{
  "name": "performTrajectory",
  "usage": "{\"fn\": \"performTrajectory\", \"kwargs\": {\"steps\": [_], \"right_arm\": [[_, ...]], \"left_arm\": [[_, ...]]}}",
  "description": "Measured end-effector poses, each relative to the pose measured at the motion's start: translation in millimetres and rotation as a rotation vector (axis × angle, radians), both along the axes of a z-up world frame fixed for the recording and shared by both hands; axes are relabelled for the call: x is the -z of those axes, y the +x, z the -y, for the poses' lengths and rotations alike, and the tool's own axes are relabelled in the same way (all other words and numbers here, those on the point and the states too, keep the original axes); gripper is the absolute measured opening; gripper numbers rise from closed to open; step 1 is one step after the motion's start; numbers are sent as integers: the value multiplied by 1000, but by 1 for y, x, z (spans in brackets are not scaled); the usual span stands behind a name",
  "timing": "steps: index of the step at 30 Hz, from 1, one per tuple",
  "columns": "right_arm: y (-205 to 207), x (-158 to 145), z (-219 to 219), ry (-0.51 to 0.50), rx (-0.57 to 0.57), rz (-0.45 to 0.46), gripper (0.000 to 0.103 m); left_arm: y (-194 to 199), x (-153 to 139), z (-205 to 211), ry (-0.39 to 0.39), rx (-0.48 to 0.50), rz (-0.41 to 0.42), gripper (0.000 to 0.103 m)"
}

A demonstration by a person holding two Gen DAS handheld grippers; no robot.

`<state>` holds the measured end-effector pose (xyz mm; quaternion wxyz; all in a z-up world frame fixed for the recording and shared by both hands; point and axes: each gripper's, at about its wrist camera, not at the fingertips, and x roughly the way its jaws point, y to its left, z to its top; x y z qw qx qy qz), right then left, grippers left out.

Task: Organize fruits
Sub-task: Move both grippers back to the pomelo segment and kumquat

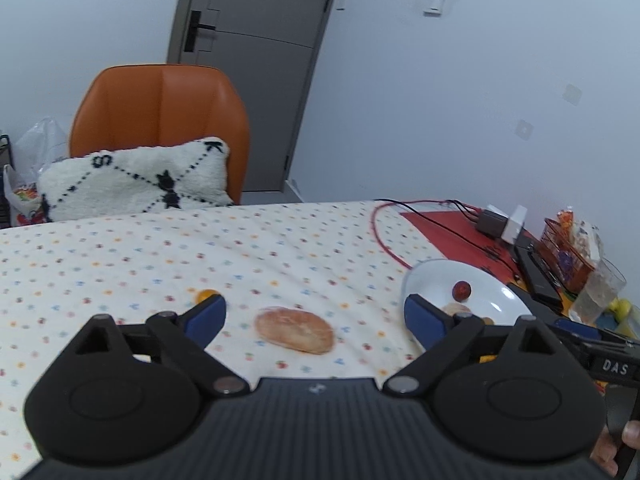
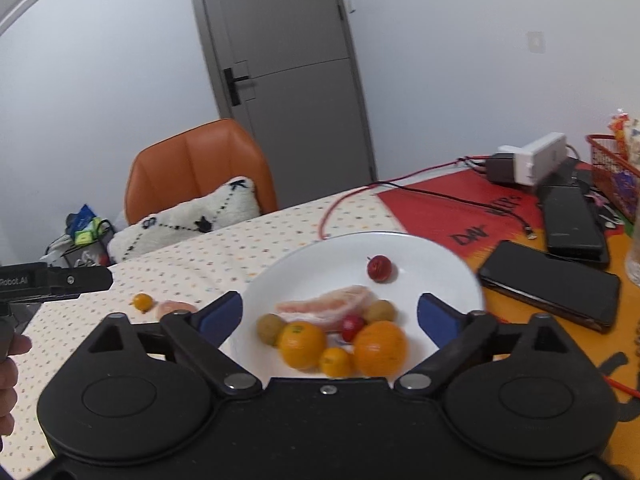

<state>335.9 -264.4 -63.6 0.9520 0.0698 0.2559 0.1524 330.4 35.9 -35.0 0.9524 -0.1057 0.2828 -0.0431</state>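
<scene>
Both tools stand wide and empty: left gripper point(image 1: 314, 314) over the dotted tablecloth point(image 1: 120, 264), right gripper point(image 2: 330, 314) over the white plate point(image 2: 320, 256). Count on the plate, right wrist view: two large oranges point(image 2: 380, 348), one small orange fruit point(image 2: 335, 361), two brownish round fruits point(image 2: 270, 329), two small red fruits point(image 2: 379, 268), one pale pink wedge point(image 2: 332, 306). Off the plate, left of it on the cloth: one pale pink piece point(image 1: 294, 330) between the left jaws and one small orange fruit point(image 1: 206, 295) just beyond the left fingertip. Risks, as judgement: the round fruit may roll away if nudged, the soft piece may crush under a hard squeeze, and the near pile is crowded, so an added fruit could knock others over the rim.
</scene>
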Motion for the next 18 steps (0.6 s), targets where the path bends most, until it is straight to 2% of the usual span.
{"fn": "performTrajectory", "kwargs": {"steps": [2, 18], "right_arm": [[0, -1, -8, 2, -27, 0, 103], [4, -8, -65, -24, -154, 18, 103]], "left_arm": [[-2, -3, -9, 3, -21, 7, 95], [-9, -6, -57, -1, -103, -4, 97]]}}
